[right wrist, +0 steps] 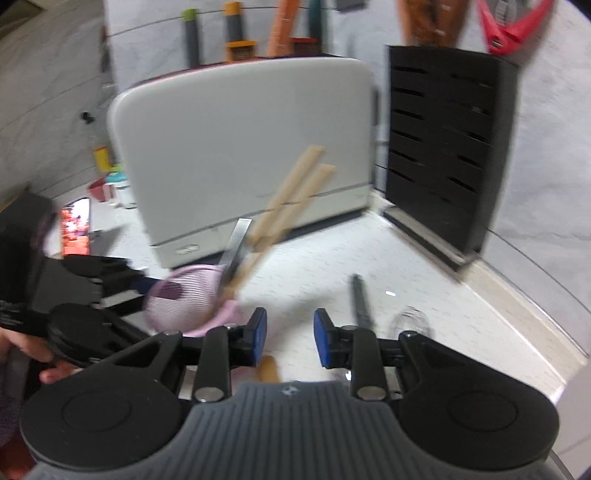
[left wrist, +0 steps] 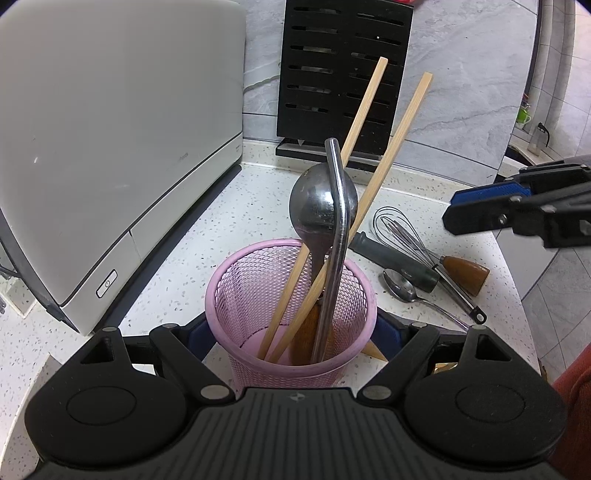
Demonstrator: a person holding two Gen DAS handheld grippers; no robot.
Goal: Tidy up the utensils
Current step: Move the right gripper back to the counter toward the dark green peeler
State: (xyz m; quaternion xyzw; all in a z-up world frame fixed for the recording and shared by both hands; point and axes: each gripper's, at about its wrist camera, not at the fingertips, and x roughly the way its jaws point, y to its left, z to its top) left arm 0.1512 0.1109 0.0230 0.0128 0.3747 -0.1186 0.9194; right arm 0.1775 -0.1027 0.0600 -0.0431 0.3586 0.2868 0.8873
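Observation:
A pink mesh cup (left wrist: 258, 291) stands on the speckled counter, held between the fingers of my left gripper (left wrist: 291, 332). In it stand two wooden chopsticks (left wrist: 399, 125), a steel ladle (left wrist: 321, 199) and a steel handle (left wrist: 338, 229). On the counter to its right lie a whisk (left wrist: 402, 232), a steel spoon (left wrist: 400, 288), a dark-handled tool (left wrist: 391, 258) and a wooden-handled tool (left wrist: 465, 271). My right gripper (right wrist: 290, 338) is open and empty above the counter, right of the cup (right wrist: 184, 306); it also shows in the left wrist view (left wrist: 476, 210). The right wrist view is blurred.
A white appliance (left wrist: 110, 147) stands to the left of the cup. A black slotted knife block (left wrist: 340, 74) stands against the grey wall behind. The counter's curved edge (left wrist: 517, 280) runs at the right. Utensils hang on the wall above the appliance (right wrist: 236, 33).

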